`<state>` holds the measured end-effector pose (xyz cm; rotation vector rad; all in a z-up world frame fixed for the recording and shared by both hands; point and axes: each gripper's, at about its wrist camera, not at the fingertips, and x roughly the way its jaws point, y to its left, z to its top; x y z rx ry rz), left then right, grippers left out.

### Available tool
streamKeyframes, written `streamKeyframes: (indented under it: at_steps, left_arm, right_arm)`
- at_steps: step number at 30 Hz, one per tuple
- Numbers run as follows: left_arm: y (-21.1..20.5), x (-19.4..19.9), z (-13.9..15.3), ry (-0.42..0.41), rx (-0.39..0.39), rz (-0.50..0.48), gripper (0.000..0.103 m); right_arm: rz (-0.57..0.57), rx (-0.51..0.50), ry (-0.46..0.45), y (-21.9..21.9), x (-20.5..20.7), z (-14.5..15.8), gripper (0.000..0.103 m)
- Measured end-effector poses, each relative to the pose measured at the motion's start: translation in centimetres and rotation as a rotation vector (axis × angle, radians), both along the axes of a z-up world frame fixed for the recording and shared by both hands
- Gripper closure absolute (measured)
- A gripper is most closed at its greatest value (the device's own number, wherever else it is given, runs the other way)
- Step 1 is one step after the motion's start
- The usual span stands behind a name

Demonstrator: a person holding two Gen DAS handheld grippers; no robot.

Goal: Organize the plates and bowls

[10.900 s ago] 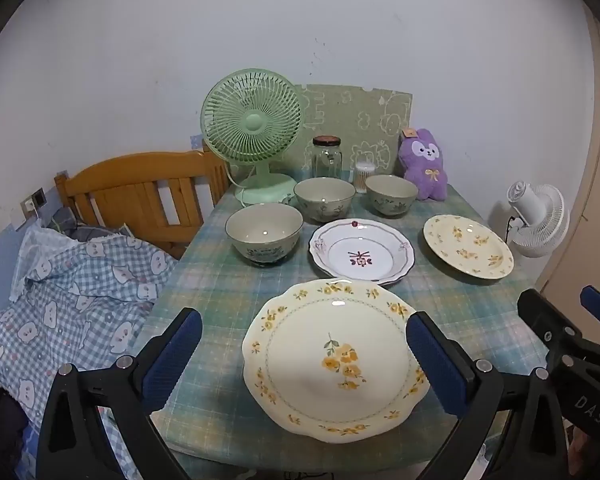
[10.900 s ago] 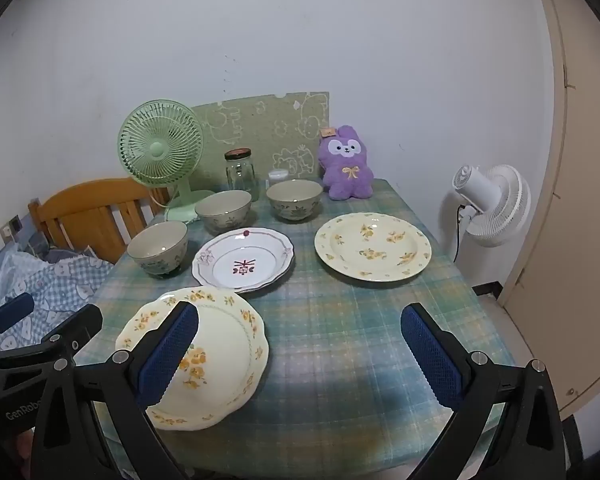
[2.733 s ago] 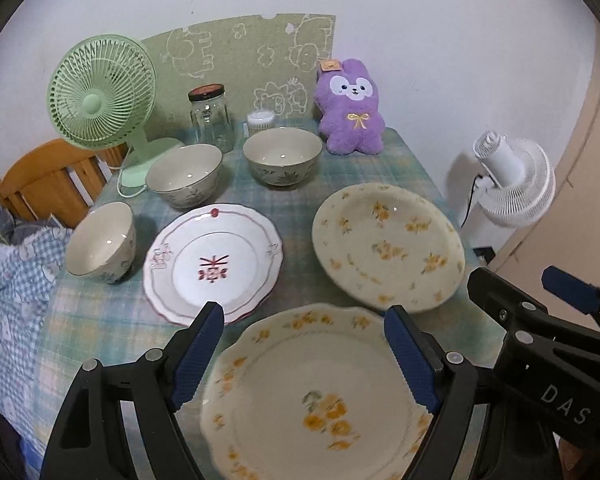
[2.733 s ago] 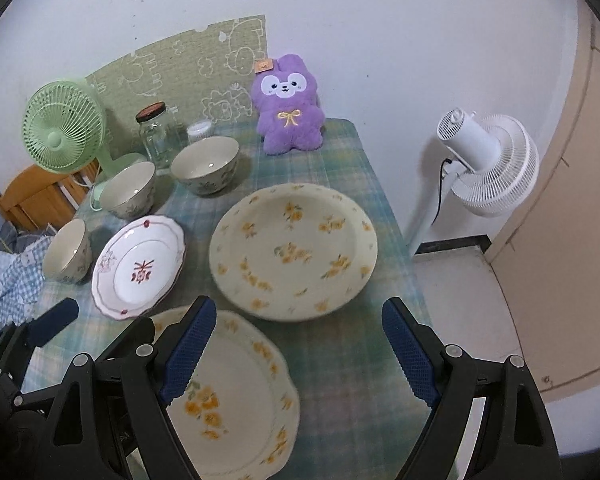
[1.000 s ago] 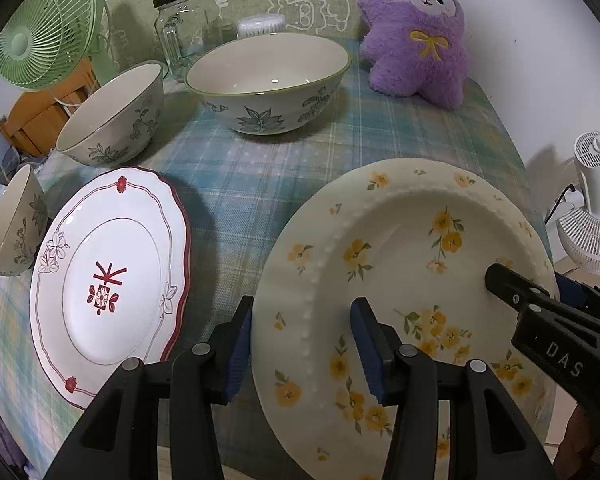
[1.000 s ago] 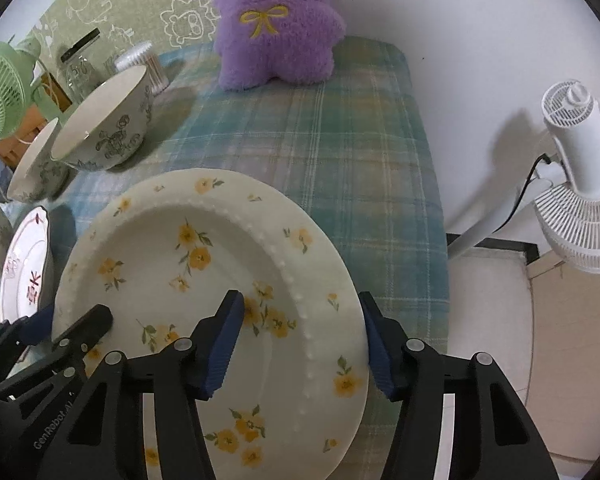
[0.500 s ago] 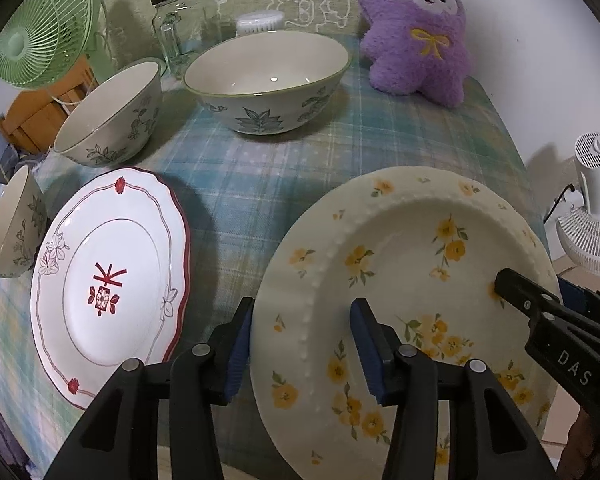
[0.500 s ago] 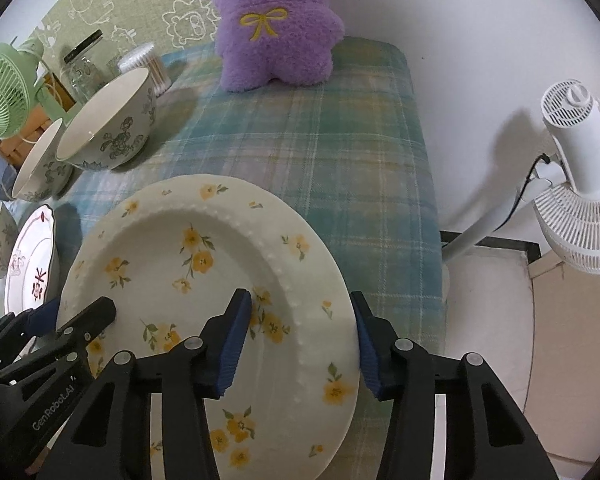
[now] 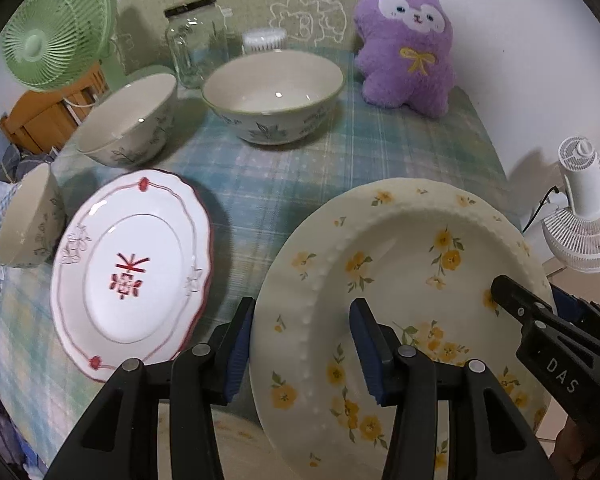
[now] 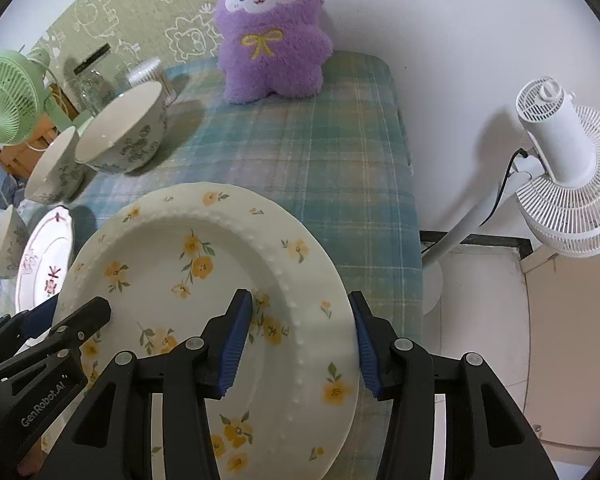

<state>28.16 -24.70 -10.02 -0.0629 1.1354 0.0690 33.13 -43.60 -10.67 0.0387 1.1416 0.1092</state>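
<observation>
A cream plate with yellow flowers [image 9: 416, 280] is held off the table by both grippers. My left gripper [image 9: 302, 346] is shut on its left rim. My right gripper [image 10: 298, 340] is shut on its right rim [image 10: 316, 320]. The edge of a second yellow-flower plate [image 9: 228, 436] shows below it, at the table's front. A white plate with red trim [image 9: 128, 264] lies to the left. Three floral bowls stand behind: a near-right one [image 9: 272, 96], a middle one [image 9: 128, 120] and a far-left one [image 9: 24, 216].
A purple plush toy [image 9: 408, 40], a glass jar [image 9: 196, 52] and a green fan [image 9: 56, 28] stand at the back of the checked tablecloth [image 9: 380, 148]. A white floor fan [image 10: 564, 172] stands off the table's right edge.
Both grippers have closed onto the flower plate's opposite rims and lifted it; over the last second it has risen and come nearer the cameras.
</observation>
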Motion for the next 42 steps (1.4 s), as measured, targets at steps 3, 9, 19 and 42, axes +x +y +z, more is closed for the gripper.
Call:
streamKeyframes:
  at_steps: [3, 9, 19, 42]
  left_arm:
    - [0.5, -0.8, 0.9, -0.020, -0.001, -0.001, 0.055]
    - [2.0, -2.9, 2.3, -0.044, -0.008, 0.006, 0.055]
    - [5.4, -7.5, 2.8, -0.054, -0.010, 0.021, 0.055]
    - [10.8, -15.2, -0.8, 0.010, -0.044, -0.040, 0.055]
  right_arm:
    - [-0.001, 0.001, -0.013, 0.5, -0.7, 0.8, 0.051]
    - [0.004, -0.001, -0.039, 1.8, -2.6, 2.3, 0.051]
    - [0.030, -0.017, -0.057, 5.3, -6.5, 3.4, 0.051]
    - [-0.023, -0.078, -0.006, 11.7, -15.8, 0.5, 0.051]
